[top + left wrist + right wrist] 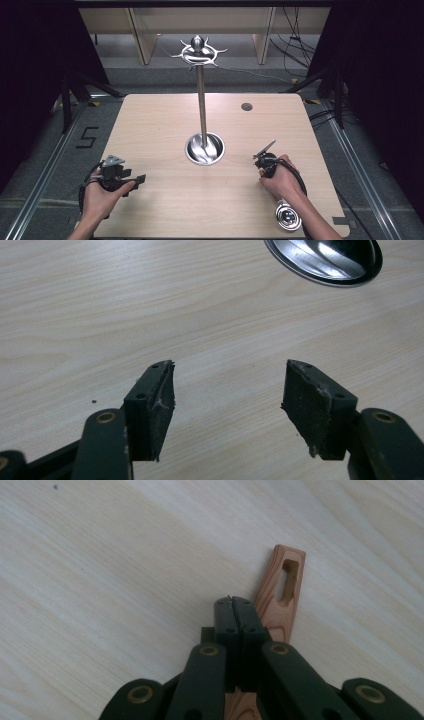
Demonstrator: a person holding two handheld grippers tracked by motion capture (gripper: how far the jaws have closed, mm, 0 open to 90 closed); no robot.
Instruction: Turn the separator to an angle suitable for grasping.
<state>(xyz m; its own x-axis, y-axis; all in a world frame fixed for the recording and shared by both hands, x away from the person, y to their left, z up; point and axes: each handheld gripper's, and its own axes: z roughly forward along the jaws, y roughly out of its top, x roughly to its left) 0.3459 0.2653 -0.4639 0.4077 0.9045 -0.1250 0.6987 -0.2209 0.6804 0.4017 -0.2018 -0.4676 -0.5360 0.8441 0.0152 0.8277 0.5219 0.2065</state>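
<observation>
Pale wood counter [165, 125] sitting in a dark-curtained room, with a steel hook stand [201, 95] rising from a round dish base [204, 149] at its middle.

Right claw [263, 156] is gripping a wooden utensil handle [283, 592]; in the right gripper view the jaws are standing pressed together, with the handle's slotted end poking out just past and beside the tips, close over the counter. The rest of the utensil is running back under the claw toward the person's wrist; a shiny round metal head [287, 217] is lying near the forearm at the counter's near edge, and it is probably the same tool's other end, though I cannot tell for sure.

Left claw [131, 180] is hanging wide open and empty over bare wood at the near left corner, pads [310, 407] well apart, with the dish base near, off toward the middle.

Progress judgement: pickup looks done, since the utensil is already in the right claw. Hanging is left: the slot is not yet on any of the hooks [199, 52] at the stand's top, which are well apart from the handle, up and across the counter.
</observation>
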